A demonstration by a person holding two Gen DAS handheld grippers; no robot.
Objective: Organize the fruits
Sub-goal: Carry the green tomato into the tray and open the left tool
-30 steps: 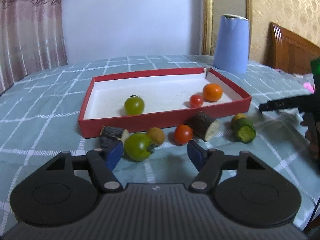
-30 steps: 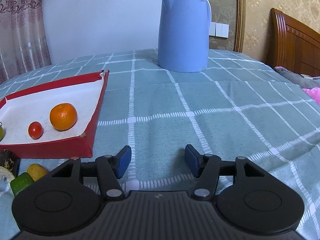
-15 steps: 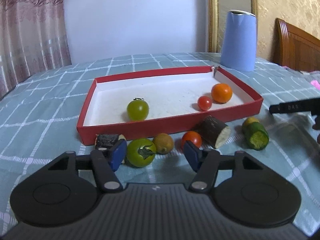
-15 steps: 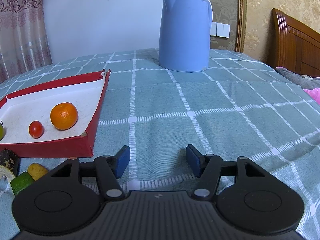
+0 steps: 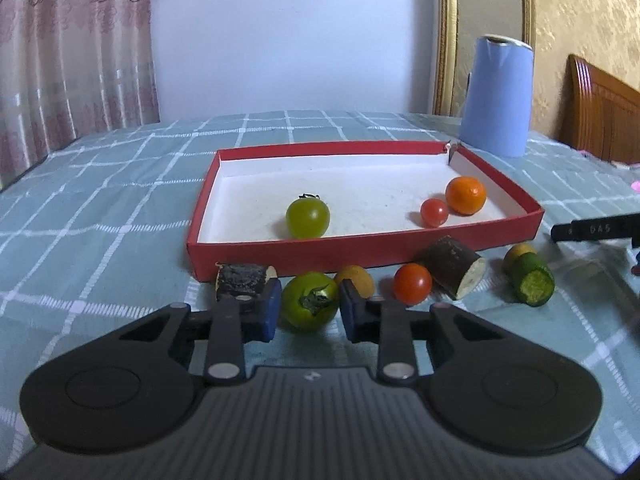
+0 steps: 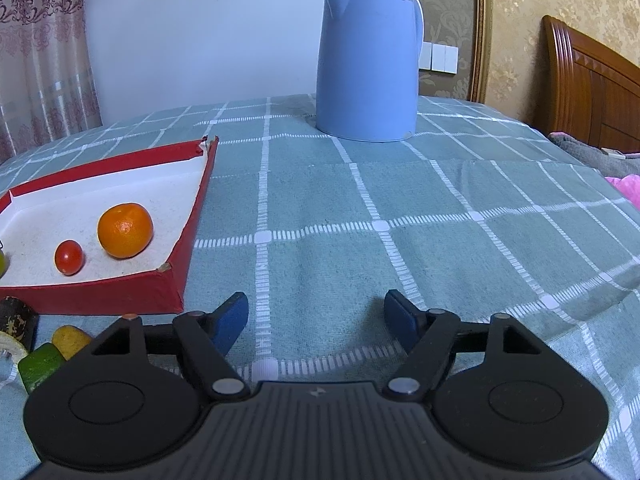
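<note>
A green tomato [image 5: 310,300] lies on the checked cloth in front of the red tray [image 5: 360,250]. My left gripper [image 5: 310,311] is closing on it, and both blue pads touch its sides. Inside the tray are another green tomato [image 5: 307,216], a small red tomato [image 5: 434,212] and an orange [image 5: 465,195]. A brownish fruit [image 5: 358,278] and a red tomato [image 5: 412,283] lie just right of the held one. My right gripper [image 6: 316,316] hovers over bare cloth right of the tray [image 6: 188,232], its jaws opening with nothing between them.
Two dark cut pieces [image 5: 240,280] [image 5: 452,266], a cucumber stub [image 5: 532,280] and a yellow fruit [image 5: 518,250] lie along the tray's front. A blue kettle [image 6: 368,56] stands at the back right. A wooden headboard [image 6: 592,88] is beyond the cloth.
The left gripper's jaws have drawn in from wide apart to touch the green tomato. The right gripper's jaws have spread wider while it stayed in place.
</note>
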